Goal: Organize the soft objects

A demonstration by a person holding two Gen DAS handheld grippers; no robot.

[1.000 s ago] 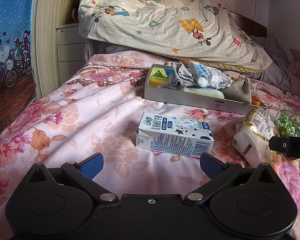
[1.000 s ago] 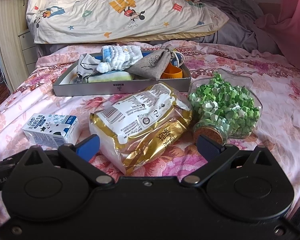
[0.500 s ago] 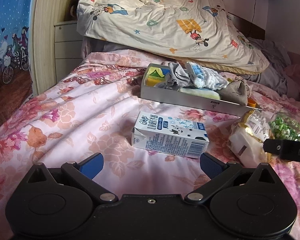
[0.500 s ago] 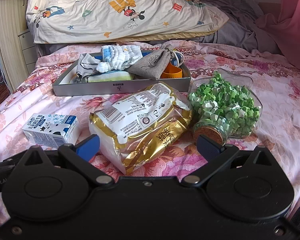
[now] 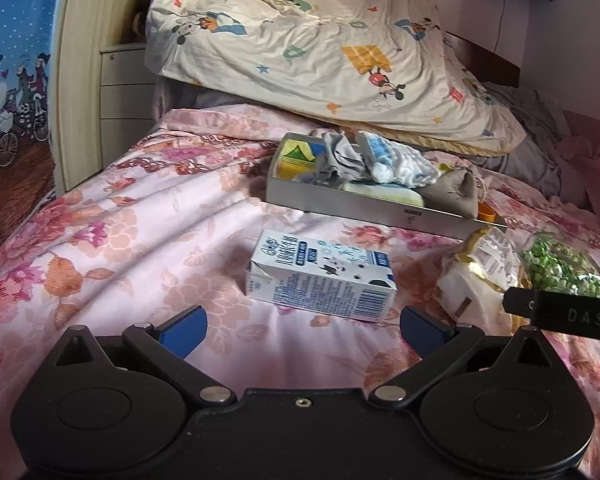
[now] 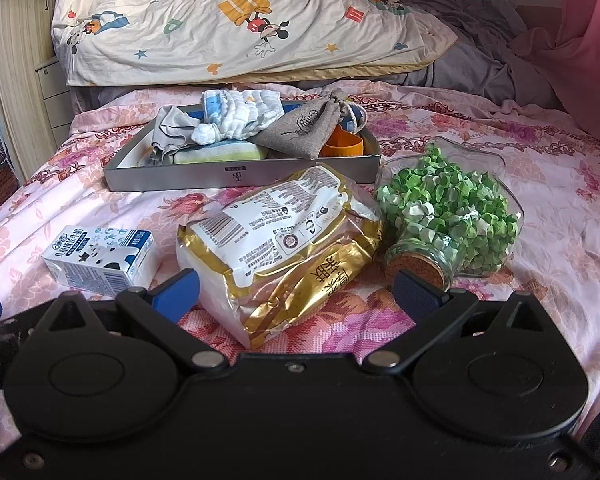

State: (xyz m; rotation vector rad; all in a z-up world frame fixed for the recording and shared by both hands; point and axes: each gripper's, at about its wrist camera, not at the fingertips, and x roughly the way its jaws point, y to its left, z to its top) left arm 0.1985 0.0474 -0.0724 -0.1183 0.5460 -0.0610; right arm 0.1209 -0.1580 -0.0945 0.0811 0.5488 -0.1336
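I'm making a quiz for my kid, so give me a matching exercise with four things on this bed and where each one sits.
Things:
1. milk carton
2. gold snack bag
3. glass jar of green paper stars
4. grey drawstring pouch

Places:
A. inside the grey tray
B. farthest right on the bedspread
C. farthest left on the bedspread
D. between carton and jar

Pairs: 1-C, 2-D, 3-B, 4-A

Dim, pink-tinted daylight; sharp centre, fisheye-curved edges.
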